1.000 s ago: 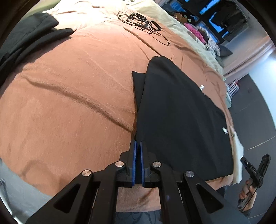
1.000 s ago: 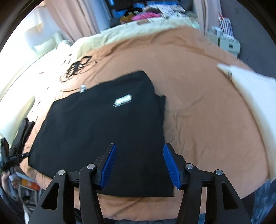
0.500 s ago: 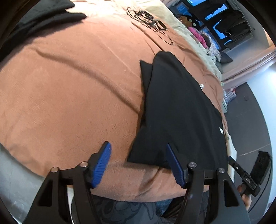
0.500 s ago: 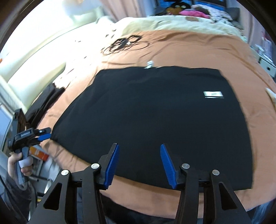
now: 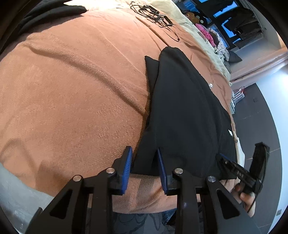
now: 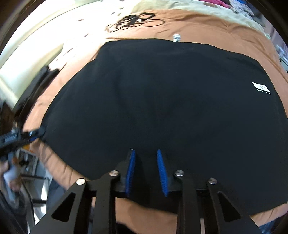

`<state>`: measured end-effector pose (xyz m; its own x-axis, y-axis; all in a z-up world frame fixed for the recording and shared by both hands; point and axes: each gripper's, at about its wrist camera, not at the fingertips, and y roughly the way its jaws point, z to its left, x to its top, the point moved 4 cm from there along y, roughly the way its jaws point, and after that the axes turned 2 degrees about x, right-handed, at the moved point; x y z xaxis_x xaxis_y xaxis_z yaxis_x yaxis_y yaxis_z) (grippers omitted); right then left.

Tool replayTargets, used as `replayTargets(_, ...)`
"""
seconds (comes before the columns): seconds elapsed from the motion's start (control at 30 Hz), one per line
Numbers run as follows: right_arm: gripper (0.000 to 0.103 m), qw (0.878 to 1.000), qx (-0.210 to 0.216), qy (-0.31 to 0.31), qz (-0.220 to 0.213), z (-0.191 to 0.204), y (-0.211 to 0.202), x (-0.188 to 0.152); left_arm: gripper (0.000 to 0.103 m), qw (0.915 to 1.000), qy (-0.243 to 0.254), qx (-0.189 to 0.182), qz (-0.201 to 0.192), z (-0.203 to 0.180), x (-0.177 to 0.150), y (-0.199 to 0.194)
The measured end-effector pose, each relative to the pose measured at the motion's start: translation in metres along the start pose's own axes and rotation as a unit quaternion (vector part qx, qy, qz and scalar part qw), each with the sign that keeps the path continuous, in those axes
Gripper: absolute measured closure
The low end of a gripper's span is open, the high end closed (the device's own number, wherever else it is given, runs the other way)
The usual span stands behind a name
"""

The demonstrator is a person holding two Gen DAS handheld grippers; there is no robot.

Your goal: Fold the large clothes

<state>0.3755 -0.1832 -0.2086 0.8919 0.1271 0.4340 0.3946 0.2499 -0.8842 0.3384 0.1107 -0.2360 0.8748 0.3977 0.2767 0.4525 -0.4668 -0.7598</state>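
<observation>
A large black garment (image 5: 181,111) lies folded flat on a bed under a brown blanket (image 5: 72,90). It has a white label (image 6: 261,88). My left gripper (image 5: 144,153) is open, its jaws either side of the garment's near left corner at the bed's front edge. My right gripper (image 6: 145,153) is open, partly closed in, over the garment's near edge (image 6: 162,108). Nothing is held. The right gripper also shows at the right of the left wrist view (image 5: 241,171), and the left one at the left of the right wrist view (image 6: 21,136).
A tangle of black cables (image 5: 154,14) lies at the far end of the bed, with a cream cover (image 5: 198,36) beyond. Another dark garment (image 5: 45,12) lies at the far left. Dark floor (image 5: 261,108) runs along the right of the bed.
My left gripper opened from shut, then its jaws narrowed around the garment's near corner. My right gripper swung left along the near edge and its jaws narrowed.
</observation>
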Motion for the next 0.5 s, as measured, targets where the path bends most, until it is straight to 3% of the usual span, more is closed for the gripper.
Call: replayTargets(0.5, 0.097, 0.999, -0.026, 0.029, 0.007, -0.026, 0.048, 0.106, 0.074, 0.9956, -0.091, -0.018, 0.006, 0.014, -0.004, 0.000)
